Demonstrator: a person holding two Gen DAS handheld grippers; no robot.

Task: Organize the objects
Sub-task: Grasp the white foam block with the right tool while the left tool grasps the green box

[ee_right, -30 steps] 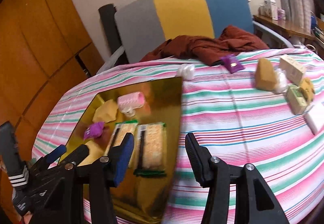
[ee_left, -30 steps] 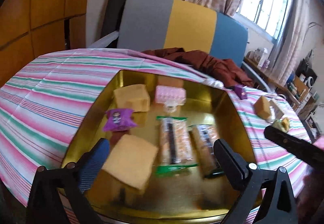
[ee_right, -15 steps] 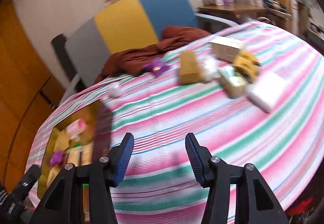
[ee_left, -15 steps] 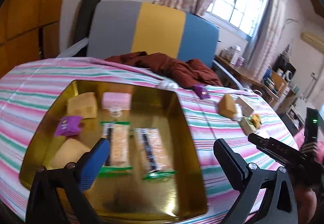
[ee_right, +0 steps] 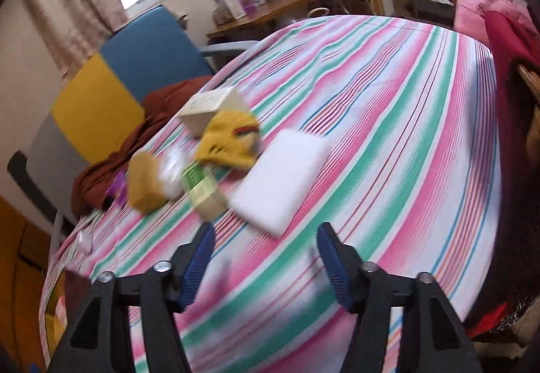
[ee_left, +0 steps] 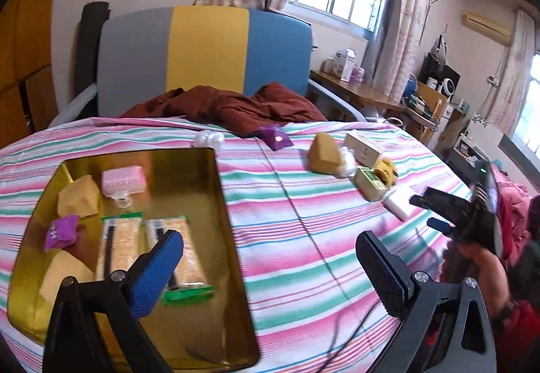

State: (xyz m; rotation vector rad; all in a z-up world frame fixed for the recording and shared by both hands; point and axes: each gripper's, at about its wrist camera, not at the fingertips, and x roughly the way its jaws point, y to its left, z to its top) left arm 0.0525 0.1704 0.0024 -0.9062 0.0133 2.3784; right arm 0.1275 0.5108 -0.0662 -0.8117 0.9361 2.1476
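A gold tin tray [ee_left: 233, 238] lies on the striped table at the left and holds two cracker packs [ee_left: 118, 244], a pink pack [ee_left: 124, 180], tan packets and a purple sweet [ee_left: 62, 231]. My left gripper [ee_left: 266, 265] is open and empty above the tray's right rim. My right gripper [ee_right: 265, 255] is open and empty just before a white flat block [ee_right: 283, 177]. It also shows in the left wrist view [ee_left: 438, 211]. Beyond the block lie a green box [ee_right: 202, 190], a yellow pouch [ee_right: 229, 140], a tan packet [ee_right: 145, 184] and a cream box [ee_right: 212, 106].
A purple sweet [ee_left: 277, 138] and a white wrapped piece [ee_left: 209, 138] lie near the table's far edge. A brown cloth [ee_left: 229, 109] hangs over from a grey, yellow and blue chair [ee_left: 202, 49]. A wooden desk [ee_left: 357, 92] stands at the back right.
Both grippers have swung to the right. The tray slid to the left in the left view. The right gripper moved across the table up to the white block and the loose packets.
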